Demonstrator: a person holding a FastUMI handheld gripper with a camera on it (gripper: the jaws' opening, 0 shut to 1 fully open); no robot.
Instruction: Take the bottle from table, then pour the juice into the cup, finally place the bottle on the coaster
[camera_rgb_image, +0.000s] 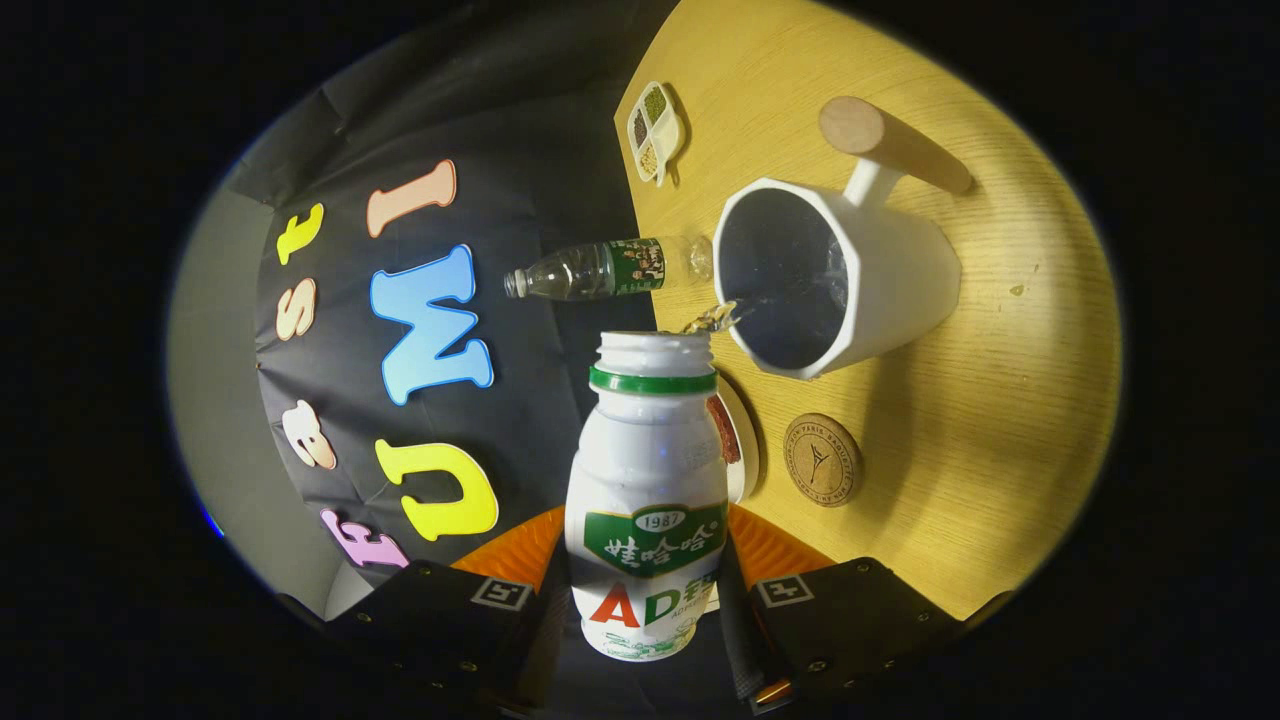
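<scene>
One gripper (645, 600), fingers clamped on the white drink bottle (647, 500), pouring into the white cup (890, 290); next: right bottle, set on cork coaster (822, 459).

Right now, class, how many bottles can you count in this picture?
2: the white bottle clamped between the gripper fingers, and a clear bottle beyond it beside the cup.

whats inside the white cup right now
A thin stream from the white bottle, held between the gripper's fingers, enters the white cup. Its interior looks dark; the liquid level cannot be made out.
</scene>
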